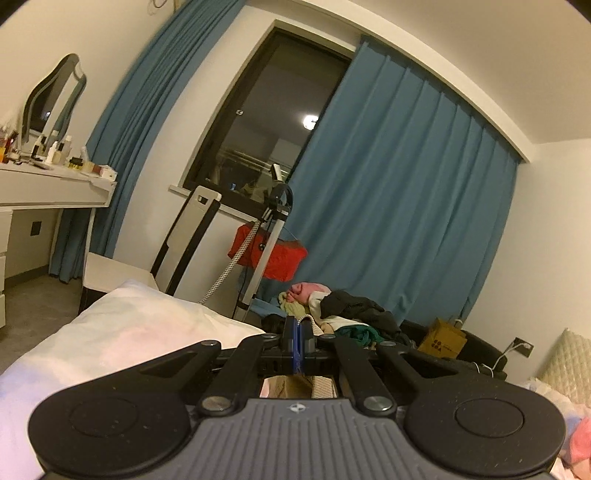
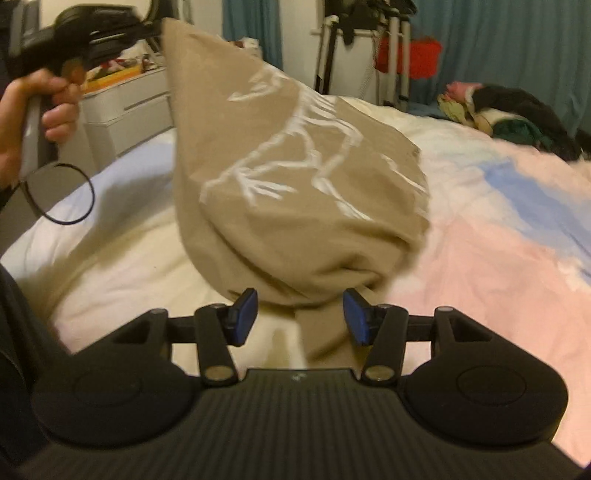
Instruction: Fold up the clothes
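A tan shirt with a white print [image 2: 288, 177] hangs above the bed, held up by one corner. My left gripper [image 1: 297, 332] is shut on that corner; a strip of tan cloth [image 1: 295, 386] shows below its blue pads. In the right wrist view the left gripper [image 2: 157, 31] is at the upper left, a hand on its handle. My right gripper [image 2: 300, 317] is open, its blue pads [image 2: 245, 314] either side of the shirt's lower hanging end, not closed on it.
The bed [image 2: 480, 258] has a pastel pink, blue and white cover. A pile of clothes [image 1: 343, 314] lies at its far side. A red box [image 1: 273, 254] and a stand [image 1: 269, 236] are by the blue curtains [image 1: 399, 206]. A white dresser [image 1: 55, 184] is at the left.
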A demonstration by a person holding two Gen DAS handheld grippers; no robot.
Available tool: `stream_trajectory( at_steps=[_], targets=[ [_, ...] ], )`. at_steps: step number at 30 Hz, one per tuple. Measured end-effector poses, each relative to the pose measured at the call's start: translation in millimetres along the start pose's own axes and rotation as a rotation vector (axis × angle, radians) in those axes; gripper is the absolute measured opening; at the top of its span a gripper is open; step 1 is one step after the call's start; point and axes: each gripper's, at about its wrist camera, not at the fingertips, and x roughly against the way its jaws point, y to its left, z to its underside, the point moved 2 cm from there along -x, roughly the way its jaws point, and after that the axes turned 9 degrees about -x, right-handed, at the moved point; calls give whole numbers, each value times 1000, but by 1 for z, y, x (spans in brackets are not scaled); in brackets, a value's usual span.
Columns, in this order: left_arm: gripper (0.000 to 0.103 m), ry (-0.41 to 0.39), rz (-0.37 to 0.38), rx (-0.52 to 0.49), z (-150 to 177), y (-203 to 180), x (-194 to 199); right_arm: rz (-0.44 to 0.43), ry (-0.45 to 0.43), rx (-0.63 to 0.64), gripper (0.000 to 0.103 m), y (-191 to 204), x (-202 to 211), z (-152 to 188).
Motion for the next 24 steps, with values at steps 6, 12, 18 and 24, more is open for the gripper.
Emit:
stream_trajectory(
  at_steps=[6,12,18,24],
  targets=[
    [1,32,5,-16,8,-8,-1,44,2,225,53,53,-33,17],
    [1,94,-25,-56,20,-15,-18,61,-21,340,54,68,-52,25],
    [1,158,-43,-69,33,-20,-34,136,-8,461,47,74,-76,35],
    [1,199,-44,-97,41,-25,-46,123,-73,310,12,55,-45,6]
  ],
)
